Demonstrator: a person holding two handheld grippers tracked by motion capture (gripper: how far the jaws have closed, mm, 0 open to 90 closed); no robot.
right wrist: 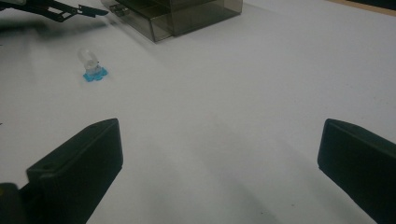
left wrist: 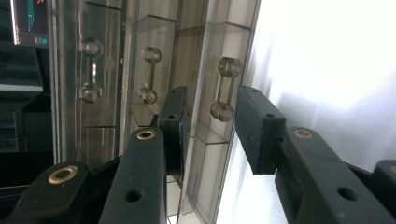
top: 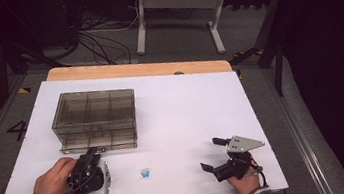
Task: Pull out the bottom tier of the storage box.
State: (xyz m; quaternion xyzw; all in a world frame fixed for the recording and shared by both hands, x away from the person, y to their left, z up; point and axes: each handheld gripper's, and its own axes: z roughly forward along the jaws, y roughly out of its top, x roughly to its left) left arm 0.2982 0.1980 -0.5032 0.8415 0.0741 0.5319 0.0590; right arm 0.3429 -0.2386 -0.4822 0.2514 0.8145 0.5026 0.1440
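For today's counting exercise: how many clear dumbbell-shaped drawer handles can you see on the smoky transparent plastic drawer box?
3. In the left gripper view: one handle at the left, one in the middle, and one between the left gripper's open jaws. More may be hidden.

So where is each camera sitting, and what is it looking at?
High view: above the person's side, looking forward and down on the white table; both hands and forearms show.
Left gripper view: on the left gripper, facing the clear drawer box; its open jaws flank one handle.
Right gripper view: on the right gripper, low over the table; jaws open wide.
Shared: the high and right gripper views both show the small blue-based object.
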